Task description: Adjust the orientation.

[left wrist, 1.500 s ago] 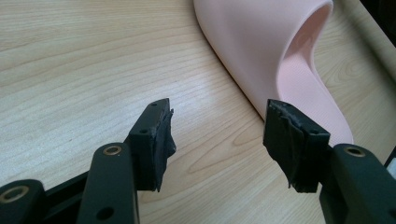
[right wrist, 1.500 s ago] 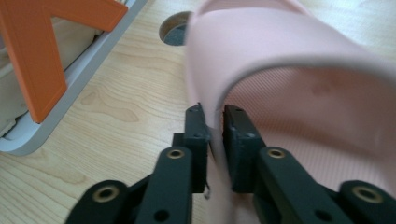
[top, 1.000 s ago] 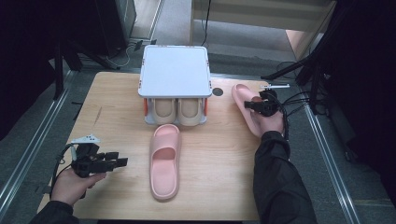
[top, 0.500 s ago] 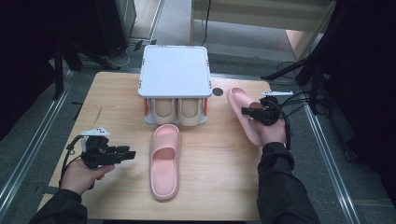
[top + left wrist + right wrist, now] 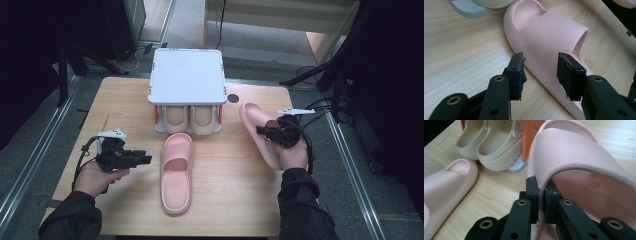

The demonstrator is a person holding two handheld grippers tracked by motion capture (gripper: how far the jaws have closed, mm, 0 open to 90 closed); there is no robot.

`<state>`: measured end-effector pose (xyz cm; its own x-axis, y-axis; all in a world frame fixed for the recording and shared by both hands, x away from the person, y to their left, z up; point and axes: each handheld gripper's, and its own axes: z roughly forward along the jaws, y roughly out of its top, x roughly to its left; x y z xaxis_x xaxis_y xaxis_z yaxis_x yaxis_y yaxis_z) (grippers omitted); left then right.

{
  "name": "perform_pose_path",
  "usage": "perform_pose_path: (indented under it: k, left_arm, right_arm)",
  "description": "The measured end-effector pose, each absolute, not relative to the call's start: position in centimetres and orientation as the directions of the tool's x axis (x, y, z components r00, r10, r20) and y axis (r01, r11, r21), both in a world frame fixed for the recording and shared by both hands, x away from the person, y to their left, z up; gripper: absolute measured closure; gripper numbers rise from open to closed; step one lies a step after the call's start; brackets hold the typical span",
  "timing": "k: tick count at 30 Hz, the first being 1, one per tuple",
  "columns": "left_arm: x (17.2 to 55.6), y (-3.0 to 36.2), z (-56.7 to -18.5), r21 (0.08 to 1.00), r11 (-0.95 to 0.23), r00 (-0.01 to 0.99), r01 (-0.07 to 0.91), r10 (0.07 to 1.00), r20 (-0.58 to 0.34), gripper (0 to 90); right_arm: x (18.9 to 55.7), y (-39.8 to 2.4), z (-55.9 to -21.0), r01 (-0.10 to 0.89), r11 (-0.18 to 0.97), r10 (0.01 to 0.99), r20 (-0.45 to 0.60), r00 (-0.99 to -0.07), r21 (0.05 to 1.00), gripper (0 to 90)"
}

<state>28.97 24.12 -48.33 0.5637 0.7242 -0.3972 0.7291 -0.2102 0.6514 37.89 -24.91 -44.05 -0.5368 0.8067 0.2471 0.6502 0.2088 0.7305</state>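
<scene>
We see the left hand [image 5: 95, 176] low at the table's [image 5: 120, 100] left edge, holding the left gripper [image 5: 145, 159] level and aimed toward the slipper [image 5: 176, 172] lying flat in the middle of the table; its jaws have just been closing and now stand apart with nothing pinched, the slipper's side just ahead of them in the left gripper view [image 5: 541, 66]. Compared with a second ago, this hand has slid inward, nearer that slipper. The right hand [image 5: 292, 155] is raised at the table's right, its forearm coming up from the bottom edge, and the right gripper [image 5: 261, 131] points left; in the right gripper view [image 5: 541, 186] the jaws are clamped on the strap edge of the second slipper [image 5: 584, 152], which hangs tilted in the grip. A second ago that slipper was farther back, near the rack's [image 5: 186, 75] right corner; now it is closer to us. The rack stands at the table's far middle with a beige pair [image 5: 192, 117] inside.
</scene>
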Motion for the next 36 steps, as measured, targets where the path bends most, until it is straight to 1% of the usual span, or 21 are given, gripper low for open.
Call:
perform_pose_path:
  k: [6,17,23,36]
  left_arm:
    - [29.7,23.6,-47.9,0.678,-0.209,0.583,0.705,0.716,-0.385,57.3]
    - [31.3,22.5,-47.8,0.67,-0.24,0.604,0.702,0.698,-0.384,56.8]
    - [31.7,21.9,-47.7,0.668,-0.25,0.612,0.701,0.692,-0.383,58.3]
    - [32.2,21.4,-47.9,0.672,-0.272,0.628,0.689,0.687,-0.366,58.1]
  right_arm:
    - [36.0,-23.9,-44.1,0.651,0.233,0.793,0.246,-0.557,0.722,85.3]
    - [33.3,-22.6,-44.4,0.654,0.252,0.783,0.247,-0.571,0.713,85.2]
    - [32.0,-21.3,-45.0,0.66,0.277,0.772,0.247,-0.585,0.699,85.2]
    - [31.2,-18.5,-46.6,0.661,0.344,0.747,0.232,-0.623,0.667,85.1]
